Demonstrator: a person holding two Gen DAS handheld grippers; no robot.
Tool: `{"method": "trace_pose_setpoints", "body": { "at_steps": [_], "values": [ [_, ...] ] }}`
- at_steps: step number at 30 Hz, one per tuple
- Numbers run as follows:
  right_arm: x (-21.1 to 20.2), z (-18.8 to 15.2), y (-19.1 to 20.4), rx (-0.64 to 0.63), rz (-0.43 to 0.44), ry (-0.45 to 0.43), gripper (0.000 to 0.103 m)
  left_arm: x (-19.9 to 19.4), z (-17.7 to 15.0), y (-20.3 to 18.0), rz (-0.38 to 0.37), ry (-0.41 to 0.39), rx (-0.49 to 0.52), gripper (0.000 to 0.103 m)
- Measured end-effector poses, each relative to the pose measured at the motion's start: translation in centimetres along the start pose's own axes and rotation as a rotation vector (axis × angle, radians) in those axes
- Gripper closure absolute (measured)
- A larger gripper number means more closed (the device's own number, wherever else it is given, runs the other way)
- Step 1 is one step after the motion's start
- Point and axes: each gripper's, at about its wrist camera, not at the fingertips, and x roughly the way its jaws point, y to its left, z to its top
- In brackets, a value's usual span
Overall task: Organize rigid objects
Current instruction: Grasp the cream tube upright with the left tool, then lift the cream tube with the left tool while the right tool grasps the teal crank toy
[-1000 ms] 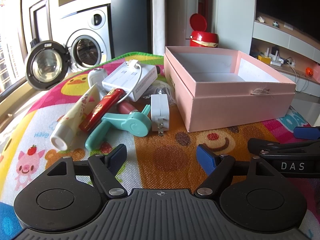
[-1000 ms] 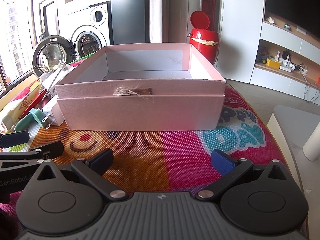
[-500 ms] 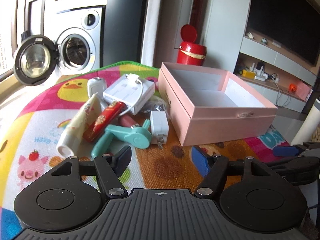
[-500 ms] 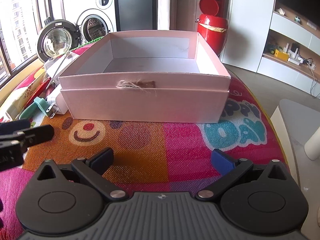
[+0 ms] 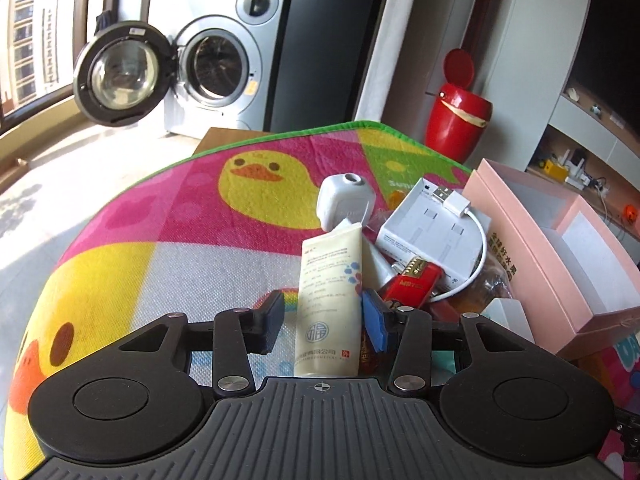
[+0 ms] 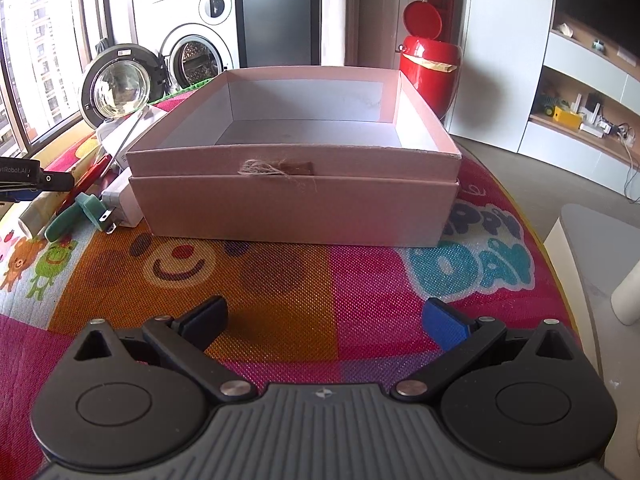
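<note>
Between my left fingers (image 5: 323, 322) lies the cream tube (image 5: 328, 304), and they are closing on it, the blue pad touching one side and the black pad a gap off the other, so it is not clamped yet. I straddle its body because it sits free at the near edge of the pile on the mat (image 5: 180, 216). A red case (image 5: 412, 286) lies against the tube and could get nipped too; behind it are a white box (image 5: 432, 232) and cable (image 5: 476, 236). My right fingers (image 6: 324, 320) hang wide apart and empty before the pink box (image 6: 296, 200), which is open and bare inside.
</note>
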Motion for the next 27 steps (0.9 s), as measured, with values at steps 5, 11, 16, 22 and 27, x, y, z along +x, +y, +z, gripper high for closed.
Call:
{"method": "trace_pose_setpoints", "body": {
  "at_steps": [5,11,16,22,27],
  "values": [
    [0.0,0.0,0.0,-0.003,0.003,0.0,0.0,-1.0,-1.1,-1.0,0.02,0.018,0.077,0.074],
    [-1.4,0.6,3.8,-0.2,0.136,-0.051,0.019,-4.9,-4.2,-0.7,0.013,0.058,0.118,0.074],
    [-2.9,2.0,11.2,-0.411,0.284,-0.159,0.047,-6.4,-5.7,0.5,0.006,0.064,0.072,0.074],
    [-1.5,3.3,17.4,-0.563,0.262,-0.242,0.054,-6.7,-5.6,1.9,-0.017,0.051,-0.008,0.074],
    [1.8,4.7,18.3,-0.565,0.271,-0.177,0.054,-6.8,-5.7,2.1,-0.031,0.044,-0.022,0.074]
  ]
}}
